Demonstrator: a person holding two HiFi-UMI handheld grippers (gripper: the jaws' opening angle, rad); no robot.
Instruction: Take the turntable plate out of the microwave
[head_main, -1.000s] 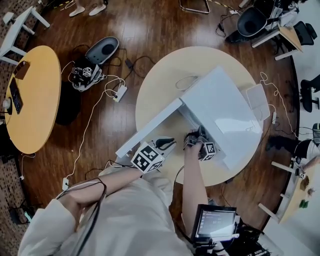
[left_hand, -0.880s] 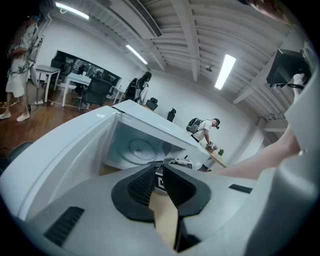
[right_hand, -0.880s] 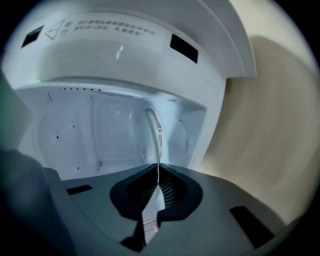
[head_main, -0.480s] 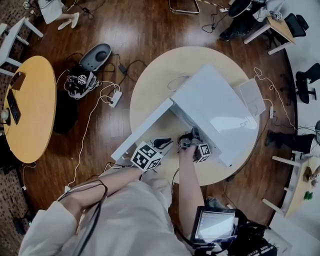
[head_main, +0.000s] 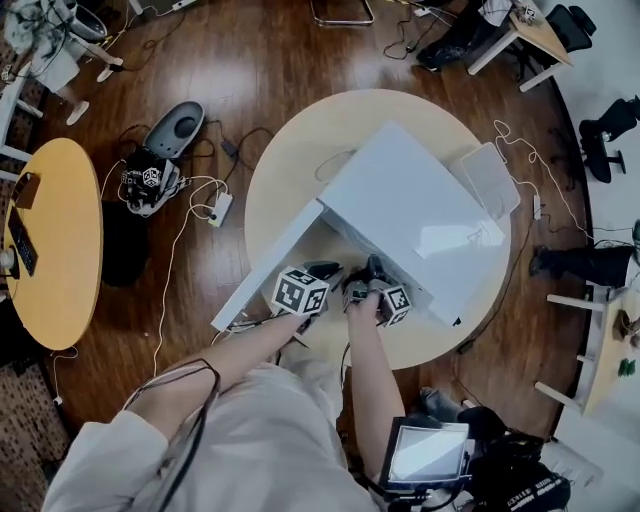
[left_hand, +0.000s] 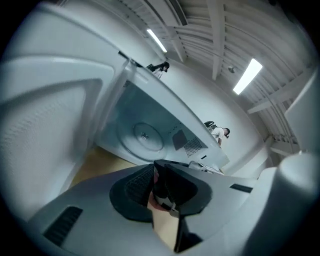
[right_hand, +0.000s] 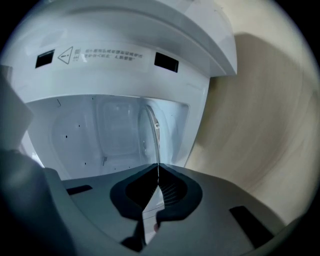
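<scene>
Here at the open microwave's (head_main: 410, 215) front edge, door (head_main: 268, 268) swung wide, the right gripper (right_hand: 158, 168) pinches the thin, clear turntable plate (right_hand: 150, 125); the left gripper (left_hand: 157, 170) has its jaws together.

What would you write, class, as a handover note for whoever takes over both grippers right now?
Right gripper: jaws shut on the rim of the turntable plate, which is still inside the microwave.
Left gripper: jaws shut, empty, pointing into the microwave.
Done: door open, plate gripped.
Left: draw the plate out, perhaps steadying it with the left gripper, and set it on the table.
</scene>
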